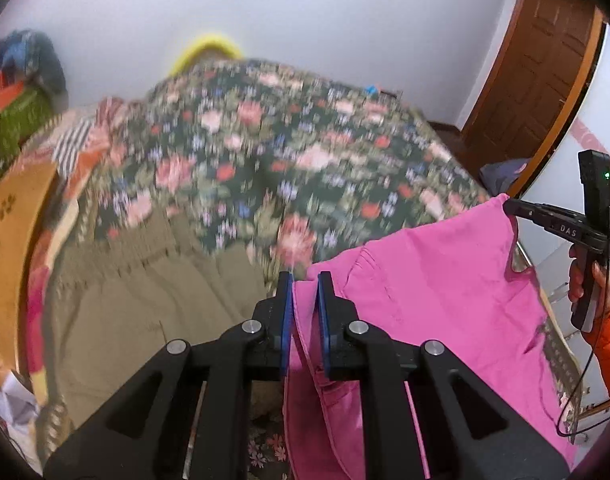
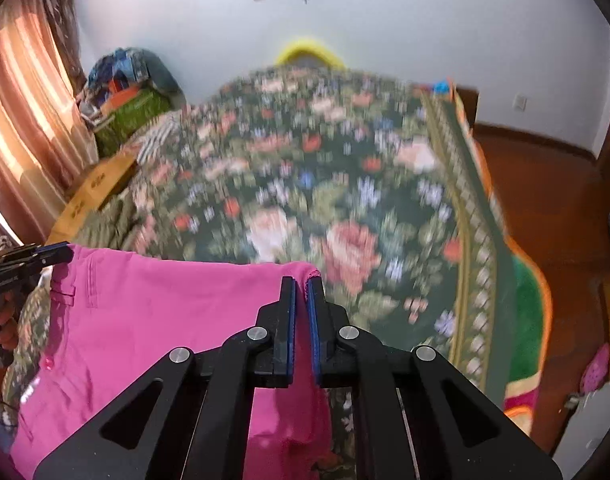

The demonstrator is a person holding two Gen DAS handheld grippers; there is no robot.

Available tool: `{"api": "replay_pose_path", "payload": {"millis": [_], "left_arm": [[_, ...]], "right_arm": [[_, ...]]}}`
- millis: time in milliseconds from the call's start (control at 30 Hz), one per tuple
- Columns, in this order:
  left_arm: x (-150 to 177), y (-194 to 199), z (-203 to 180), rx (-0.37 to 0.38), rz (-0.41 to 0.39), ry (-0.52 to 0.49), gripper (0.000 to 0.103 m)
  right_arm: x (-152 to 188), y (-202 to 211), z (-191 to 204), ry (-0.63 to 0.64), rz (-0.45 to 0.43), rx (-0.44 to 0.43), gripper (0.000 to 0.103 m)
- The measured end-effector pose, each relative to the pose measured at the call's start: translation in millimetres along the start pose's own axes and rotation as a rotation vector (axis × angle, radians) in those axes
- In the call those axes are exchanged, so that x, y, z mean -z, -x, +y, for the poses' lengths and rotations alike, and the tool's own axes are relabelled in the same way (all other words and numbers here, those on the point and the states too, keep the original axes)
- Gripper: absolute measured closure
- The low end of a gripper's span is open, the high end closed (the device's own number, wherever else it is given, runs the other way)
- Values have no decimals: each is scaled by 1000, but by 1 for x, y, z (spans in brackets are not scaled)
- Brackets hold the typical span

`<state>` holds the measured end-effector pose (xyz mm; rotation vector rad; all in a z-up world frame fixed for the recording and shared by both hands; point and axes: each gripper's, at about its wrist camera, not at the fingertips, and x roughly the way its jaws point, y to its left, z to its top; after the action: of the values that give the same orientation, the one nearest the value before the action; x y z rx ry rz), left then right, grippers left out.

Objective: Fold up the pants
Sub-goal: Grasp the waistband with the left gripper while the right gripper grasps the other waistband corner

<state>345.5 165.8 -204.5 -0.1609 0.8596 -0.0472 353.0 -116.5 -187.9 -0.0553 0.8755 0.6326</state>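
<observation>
Left gripper point(image 1: 305, 280): clamped on pink pants point(image 1: 425, 300).
Right gripper point(image 2: 301, 284): clamped on other corner.
Progress: lifted above floral bed point(image 2: 345, 180); 0 folds visible.

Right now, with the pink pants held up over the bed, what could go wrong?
1. The left gripper and right gripper each pinch only a top corner of the pink pants; a tug could pull one free.
2. The pants hang bunched below, so laying them on the floral bedspread may trap wrinkles.
3. The olive garment already lies there and could get caught underneath.
</observation>
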Motion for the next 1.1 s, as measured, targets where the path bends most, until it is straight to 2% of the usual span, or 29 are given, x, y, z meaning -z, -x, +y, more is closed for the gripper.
{"api": "replay_pose_path", "payload": {"millis": [300,467,667,1100], "left_arm": [[-40,38,-6,-11,-109,-19,92],[-40,58,-12,-12,-144,-42,92],[-20,70,-10,-6,-118,-37,92],[40,115,-25,23,-84,-73,92]], "right_arm": [[-47,53,13,22,-184,38,98],[-56,81,24,40,-250,25,98],[-36,97,37,40,-256,-6,98],[41,149,65,-10,-238,-85,98]]}}
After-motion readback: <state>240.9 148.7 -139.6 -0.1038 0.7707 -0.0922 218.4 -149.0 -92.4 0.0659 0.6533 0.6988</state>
